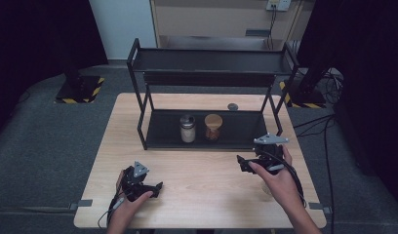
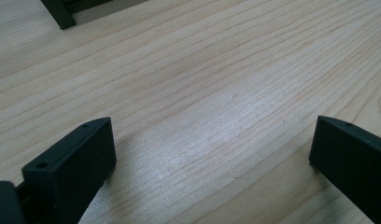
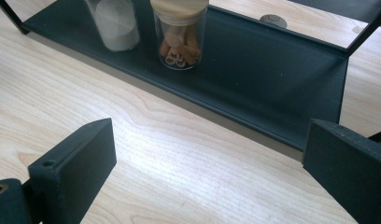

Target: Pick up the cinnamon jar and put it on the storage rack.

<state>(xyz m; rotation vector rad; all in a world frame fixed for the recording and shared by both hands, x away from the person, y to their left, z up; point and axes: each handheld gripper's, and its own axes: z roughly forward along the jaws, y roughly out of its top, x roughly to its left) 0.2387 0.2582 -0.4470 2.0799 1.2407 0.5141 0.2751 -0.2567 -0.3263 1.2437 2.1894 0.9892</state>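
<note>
A black two-tier rack (image 1: 153, 140) stands at the back of the wooden table (image 1: 202, 175). On its lower shelf (image 3: 254, 79) stand two glass jars: one with white powder (image 1: 188, 128) (image 3: 115, 23) and one with a wooden lid and brown sticks (image 1: 213, 126) (image 3: 180, 32). My left gripper (image 1: 158, 187) (image 2: 212, 154) rests low over bare wood near the front left, open, nothing between its jaws. My right gripper (image 1: 241, 163) (image 3: 207, 163) is open in front of the rack's right end, jaws apart over the table, pointing towards the jars.
A small grey round disc (image 1: 232, 107) (image 3: 272, 20) lies on the table behind the rack. The rack's top shelf (image 1: 211, 61) is bare. A rack foot (image 2: 60, 16) shows far off in the left gripper view. Cables run on the floor at right.
</note>
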